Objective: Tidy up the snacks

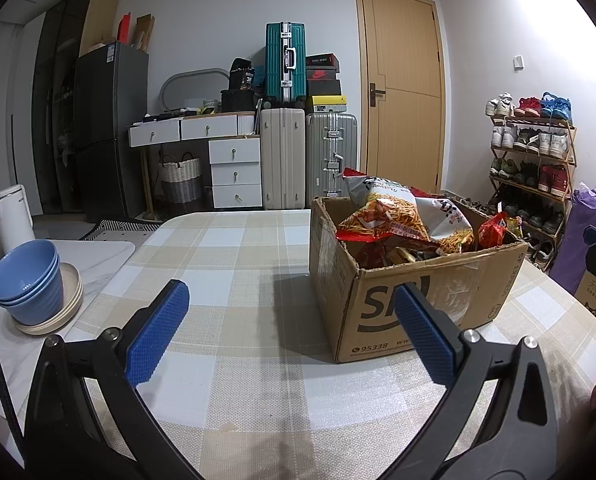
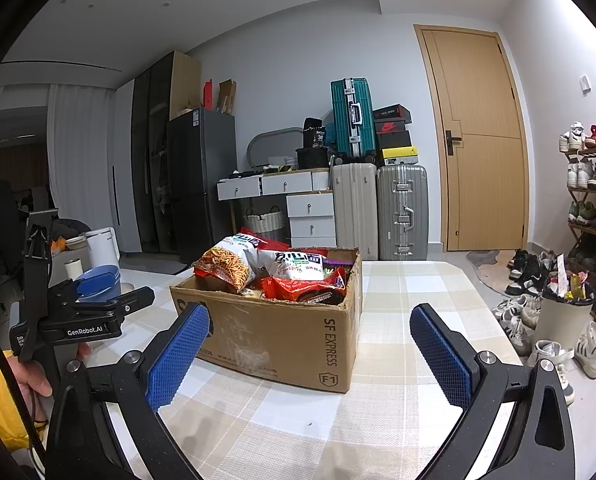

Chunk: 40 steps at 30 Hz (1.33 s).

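Left wrist footage shows the left gripper (image 1: 290,334) held low over a checked tablecloth (image 1: 226,248), its blue-padded fingers (image 1: 158,336) spread wide and holding nothing. At centre right of that frame sits an open cardboard box (image 1: 414,304), stuffed above its rim with snack packets (image 1: 394,216) in red, white and orange wrappers; the box stands on the cloth, and the right-hand finger overlaps its printed front face in the picture, though contact cannot be judged. At the left edge, stacked blue bowls (image 1: 28,280) rest on a cream plate (image 1: 72,300) on a pale marbled surface beside the cloth, with a white canister (image 1: 12,218) behind them. From the right wrist camera, the right gripper (image 2: 310,354) is likewise wide open and empty, the same box (image 2: 282,332) filling the centre of the frame between and beyond its fingers (image 2: 178,356), and the packets (image 2: 282,270) heaped on top. At the left edge of that frame a hand (image 2: 38,372) grips the black handle of the left gripper (image 2: 106,300), seen from the side. Behind the table, in the upper half of both frames, stand suitcases (image 1: 310,160), a wooden door (image 1: 402,88) and, at far right, a loaded shoe rack (image 1: 534,160).
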Tool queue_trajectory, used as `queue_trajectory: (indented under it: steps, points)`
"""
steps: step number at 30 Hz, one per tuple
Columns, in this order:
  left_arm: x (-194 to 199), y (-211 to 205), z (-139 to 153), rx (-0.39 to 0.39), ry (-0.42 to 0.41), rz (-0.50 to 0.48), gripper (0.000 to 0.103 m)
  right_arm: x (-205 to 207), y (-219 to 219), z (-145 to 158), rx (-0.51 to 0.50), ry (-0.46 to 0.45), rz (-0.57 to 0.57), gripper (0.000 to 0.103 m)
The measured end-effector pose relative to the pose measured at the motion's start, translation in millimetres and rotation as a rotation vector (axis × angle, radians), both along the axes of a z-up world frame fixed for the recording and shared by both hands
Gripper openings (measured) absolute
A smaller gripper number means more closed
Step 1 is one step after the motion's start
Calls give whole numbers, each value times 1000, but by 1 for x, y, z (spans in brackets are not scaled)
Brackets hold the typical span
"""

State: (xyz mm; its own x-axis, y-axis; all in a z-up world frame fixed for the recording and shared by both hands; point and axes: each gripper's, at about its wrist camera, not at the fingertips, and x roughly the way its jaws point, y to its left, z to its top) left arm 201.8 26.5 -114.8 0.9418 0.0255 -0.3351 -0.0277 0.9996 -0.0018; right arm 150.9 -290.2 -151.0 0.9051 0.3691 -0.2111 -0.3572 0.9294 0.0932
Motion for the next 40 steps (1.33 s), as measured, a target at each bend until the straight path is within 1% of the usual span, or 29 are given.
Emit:
queue_trajectory:
  steps: [3, 5, 28, 33, 38, 40]
  points:
    - [0, 0, 0, -1, 0, -2, 103, -1, 0, 0, 0, 1, 0, 103]
    - [0, 0, 0, -1, -4, -20, 103, 0, 0, 0, -1, 1, 1, 103]
    - [-1, -3, 1, -3, -2, -17, 103, -1, 1, 0, -1, 1, 1, 103]
    - [-3, -2, 1, -8, -5, 19, 103, 1, 3, -2, -14, 9, 7, 103]
    - [-6, -1, 1, -13, -26, 5, 103, 2, 4, -4, -21, 14, 6, 103]
    - [-5, -1, 2, -11, -25, 17, 103, 3, 4, -4, -22, 18, 5, 103]
